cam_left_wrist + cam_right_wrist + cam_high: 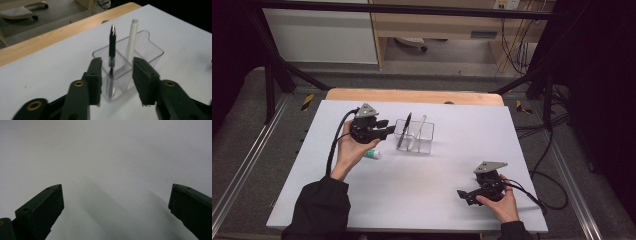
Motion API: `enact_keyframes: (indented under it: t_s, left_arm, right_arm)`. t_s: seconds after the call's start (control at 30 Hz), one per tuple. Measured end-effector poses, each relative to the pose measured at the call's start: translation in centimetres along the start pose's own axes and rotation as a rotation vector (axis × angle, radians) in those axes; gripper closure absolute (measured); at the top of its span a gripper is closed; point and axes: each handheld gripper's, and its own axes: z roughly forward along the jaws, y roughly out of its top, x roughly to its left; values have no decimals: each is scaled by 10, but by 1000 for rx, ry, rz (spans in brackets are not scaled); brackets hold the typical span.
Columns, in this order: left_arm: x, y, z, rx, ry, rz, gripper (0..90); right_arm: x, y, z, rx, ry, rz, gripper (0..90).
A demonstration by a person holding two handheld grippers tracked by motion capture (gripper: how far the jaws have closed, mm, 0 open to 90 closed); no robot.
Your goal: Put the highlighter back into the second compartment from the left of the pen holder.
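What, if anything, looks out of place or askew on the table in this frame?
One thing stands out: a small white tube with a green end lies loose on the white table, beside the left hand, while the black pen and white pen stand in the clear holder. Nothing looks spilled or damaged.

Overhead light is brightening the white worktop [412, 190] while the surroundings are falling into darkness. In the right gripper view, the tongs [116, 210] are casting soft, diffuse shadows. In the left gripper view, the near tongs [117, 82] are blurring, and the clear holder [147, 53] is glinting faintly.
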Motion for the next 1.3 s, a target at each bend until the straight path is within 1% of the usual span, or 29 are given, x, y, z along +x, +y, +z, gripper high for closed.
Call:
enact_keyframes:
  t_s: [0.1,0.2,0.27,0.3,0.4,0.43,0.53,0.6,0.73,0.8,0.83,0.9,0.97,1.03,1.07,1.13,1.27,1.3]
  left_arm:
    - [6,-13,-8,23,13,-9,495]
    - [11,-26,-14,38,36,-11,403]
    - [14,-34,-16,57,55,-20,341]
    - [15,-38,-17,67,64,-17,307]
    - [19,-50,-20,95,70,-21,224]
    - [20,-53,-21,96,73,-24,196]
    - [22,-62,-22,107,72,-36,158]
    - [23,-67,-22,117,75,-36,128]
    - [25,-78,-24,119,84,-40,115]
    - [28,-84,-25,119,78,-55,115]
    - [29,-85,-24,127,78,-57,115]
    - [32,-87,-25,136,89,-60,115]
    - [35,-88,-25,124,93,-75,117]
    - [38,-88,-25,120,106,-79,125]
    - [39,-88,-25,120,109,-77,139]
    - [42,-89,-25,116,132,-70,171]
    - [48,-92,-25,117,159,-79,253]
    - [50,-92,-25,121,164,-81,293]
  right_arm:
    - [0,0,1,2,1,-2,9]
    - [0,0,1,4,-2,-3,9]
    - [0,0,1,4,-1,-4,9]
    - [0,0,1,6,0,-1,9]
    - [0,0,2,5,-1,-3,9]
    - [0,0,2,6,-1,-1,8]
    - [0,0,2,7,-1,2,9]
    - [0,0,2,4,-2,-2,9]
    - [0,0,2,5,-3,-1,9]
    - [1,0,2,8,-1,5,9]
    - [1,-1,2,9,0,4,9]
    - [0,-1,3,9,0,-1,8]
    - [1,-1,3,6,-2,-2,9]
    - [1,-1,3,8,-1,-3,9]
    - [0,-1,3,9,-2,-2,9]
    - [1,-1,3,10,-1,-3,8]
    - [1,-1,5,12,1,2,9]
    - [1,-1,5,13,-1,2,9]
